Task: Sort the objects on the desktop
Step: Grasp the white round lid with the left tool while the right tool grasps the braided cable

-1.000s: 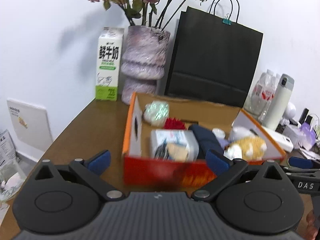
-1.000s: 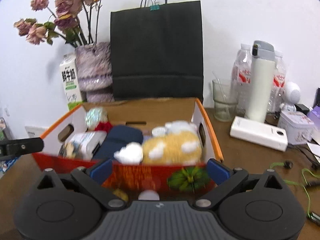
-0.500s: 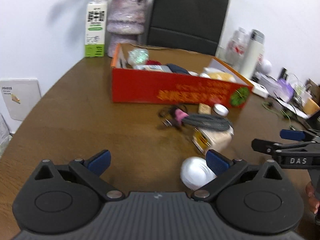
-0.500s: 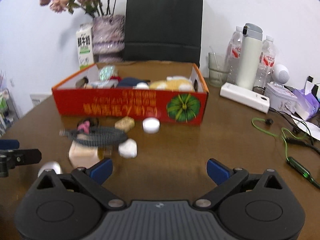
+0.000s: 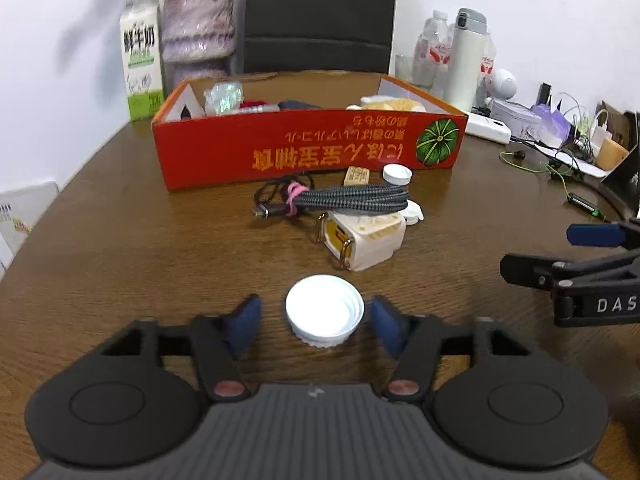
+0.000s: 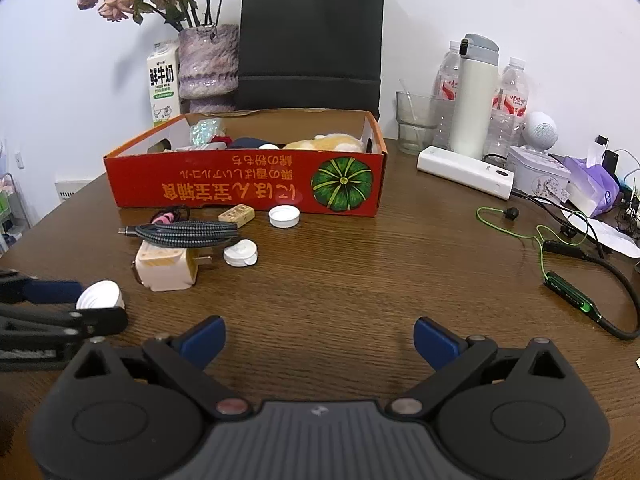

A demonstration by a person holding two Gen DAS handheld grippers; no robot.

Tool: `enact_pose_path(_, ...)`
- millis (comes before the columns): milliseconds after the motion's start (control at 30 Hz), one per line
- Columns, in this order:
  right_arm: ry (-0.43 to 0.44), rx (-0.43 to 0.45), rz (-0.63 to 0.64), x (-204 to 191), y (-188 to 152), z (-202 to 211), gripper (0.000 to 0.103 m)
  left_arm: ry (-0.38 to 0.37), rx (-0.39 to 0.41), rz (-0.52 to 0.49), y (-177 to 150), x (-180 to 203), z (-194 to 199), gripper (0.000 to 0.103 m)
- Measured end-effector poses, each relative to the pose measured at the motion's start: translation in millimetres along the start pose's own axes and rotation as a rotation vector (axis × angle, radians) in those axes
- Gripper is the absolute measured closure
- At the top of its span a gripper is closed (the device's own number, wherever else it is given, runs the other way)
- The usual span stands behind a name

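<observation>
A white bottle cap (image 5: pixel 325 316) lies on the brown table between the open blue pads of my left gripper (image 5: pixel 316 326), with a small gap on each side. It also shows in the right wrist view (image 6: pixel 99 295). Beyond it lie a cream plug adapter (image 5: pixel 366 240), a bundled grey cable (image 5: pixel 340 199), a small tan block (image 5: pixel 357 176) and two more white caps (image 5: pixel 397 173). A red cardboard box (image 5: pixel 312 148) holding several items stands behind them. My right gripper (image 6: pixel 318 340) is open and empty over bare table.
A milk carton (image 5: pixel 142 76), a vase (image 5: pixel 198 40) and a black paper bag (image 5: pixel 320 16) stand behind the box. Bottles, a white flask (image 6: pixel 474 96), a power bank (image 6: pixel 464 172) and green earphone cables (image 6: pixel 560 276) crowd the right side.
Both grippers have pulled back from the box and lowered toward the table. My left gripper has come around the white cap and its pads have narrowed.
</observation>
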State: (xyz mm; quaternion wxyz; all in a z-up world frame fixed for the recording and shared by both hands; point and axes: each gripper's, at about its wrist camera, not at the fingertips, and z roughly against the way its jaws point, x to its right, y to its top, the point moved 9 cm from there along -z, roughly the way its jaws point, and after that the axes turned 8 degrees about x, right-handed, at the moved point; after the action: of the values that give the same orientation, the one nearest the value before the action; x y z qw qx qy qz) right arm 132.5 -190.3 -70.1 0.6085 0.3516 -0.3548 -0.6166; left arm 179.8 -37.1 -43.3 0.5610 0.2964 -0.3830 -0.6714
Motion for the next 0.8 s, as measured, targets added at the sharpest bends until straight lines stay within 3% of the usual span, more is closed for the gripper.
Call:
enact_pose_path(33,0.002,0.000,0.000,-0.5,0.3,-0.2,0.002,-0.010,0.004,-0.001,0.7,1.3,1.2,0.062)
enact_pose_path(500,0.099,0.004,0.011,-36.2,22.3,-16.9,0.002,0.018,0.083,0.101,29.0,-42.9,7.4,0.062)
enact_pose_path(800,0.198,-0.005,0.047,-85.9,53.9,-55.9,0.002,0.018,0.128,0.192,50.1,-84.1,-4.3,0.062)
